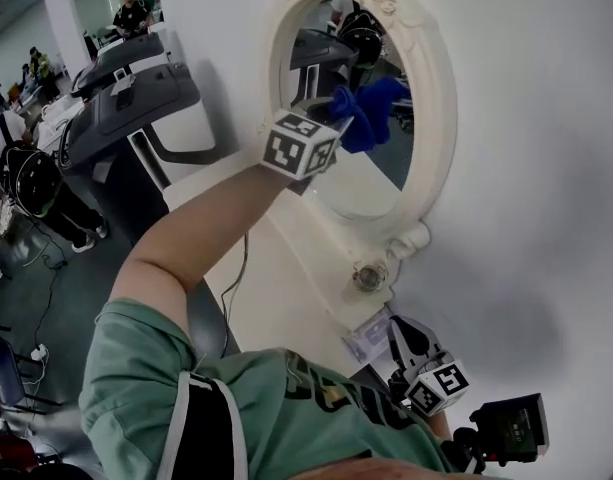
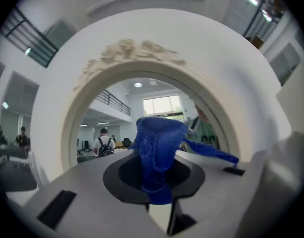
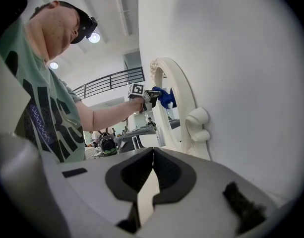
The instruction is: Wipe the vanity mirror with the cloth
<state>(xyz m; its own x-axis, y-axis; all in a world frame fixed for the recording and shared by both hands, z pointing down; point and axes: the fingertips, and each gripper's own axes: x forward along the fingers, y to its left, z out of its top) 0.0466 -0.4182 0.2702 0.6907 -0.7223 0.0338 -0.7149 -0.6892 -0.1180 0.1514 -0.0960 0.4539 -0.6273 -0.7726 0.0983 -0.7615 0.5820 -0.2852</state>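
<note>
An oval vanity mirror (image 1: pixel 351 183) in an ornate white frame (image 1: pixel 436 118) hangs on a white wall. My left gripper (image 1: pixel 331 128) is raised to the glass and shut on a blue cloth (image 1: pixel 373 110), which is bunched against the upper part of the mirror. In the left gripper view the cloth (image 2: pixel 158 148) stands up from the shut jaws, with the frame's arch (image 2: pixel 57 103) around it. My right gripper (image 1: pixel 404 336) hangs low, below the mirror's base. Its jaws (image 3: pixel 152 151) are shut on nothing. From there the mirror (image 3: pixel 177 108), cloth (image 3: pixel 166 97) and left gripper (image 3: pixel 151 94) show ahead.
A round knob (image 1: pixel 369 276) and a scroll (image 1: pixel 411 240) stick out at the frame's foot, with a printed card (image 1: pixel 366 339) below. Treadmills (image 1: pixel 126 108) stand to the left, with a black round fan-like object (image 1: pixel 30 180) and cables (image 1: pixel 41 258) on the floor. People stand far back.
</note>
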